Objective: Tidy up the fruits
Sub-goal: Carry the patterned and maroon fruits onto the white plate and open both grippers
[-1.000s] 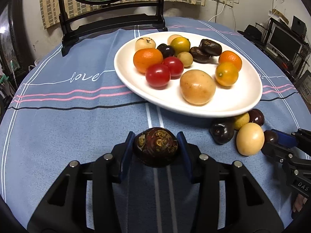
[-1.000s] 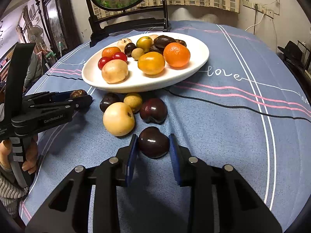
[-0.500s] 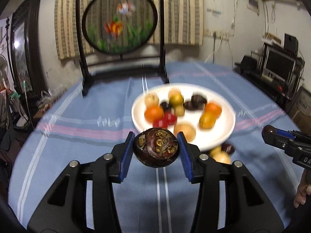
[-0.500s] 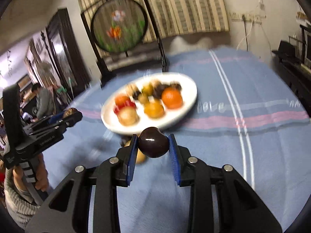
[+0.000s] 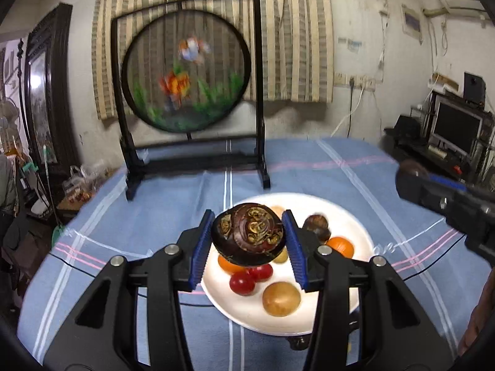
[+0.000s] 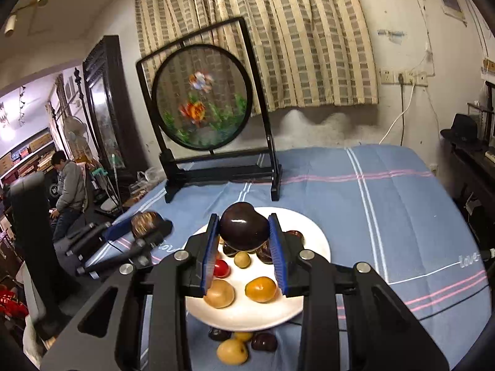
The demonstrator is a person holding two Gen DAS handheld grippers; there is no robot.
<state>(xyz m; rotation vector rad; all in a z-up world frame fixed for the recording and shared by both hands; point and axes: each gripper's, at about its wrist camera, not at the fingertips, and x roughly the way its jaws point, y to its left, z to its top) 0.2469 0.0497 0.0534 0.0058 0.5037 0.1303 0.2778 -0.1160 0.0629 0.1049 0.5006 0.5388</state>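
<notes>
Dark patterned fruit (image 5: 247, 234) clamped between the blue pads of the left gripper (image 5: 247, 241), held in the air above the white plate (image 5: 355, 225), toward its left side. Dark smooth fruit (image 6: 243, 227) pinched the same way in the right gripper (image 6: 244, 241), also aloft over the plate (image 6: 315, 238); both sets of fingers are closed snugly on their loads, no visible gap. Plate sits mid-tablecloth (image 5: 154, 216), already crowded: red tomatoes (image 5: 242, 283), orange fruit (image 5: 340, 246), tan round fruit (image 5: 281, 298). Bare patch along the plate's near edge and right side. Loose fruits (image 6: 232, 351) on the cloth just off the plate's near edge. Judgement: step in hand is lowering both fruits onto the plate. To do it well, bring each down over a bare patch, not onto other fruit, open only when touching or nearly so, since round fruit will likely roll. Keep the two grippers apart; stagger the drops. Framed fish screen (image 5: 185, 77) stands at the far edge, well apart.
</notes>
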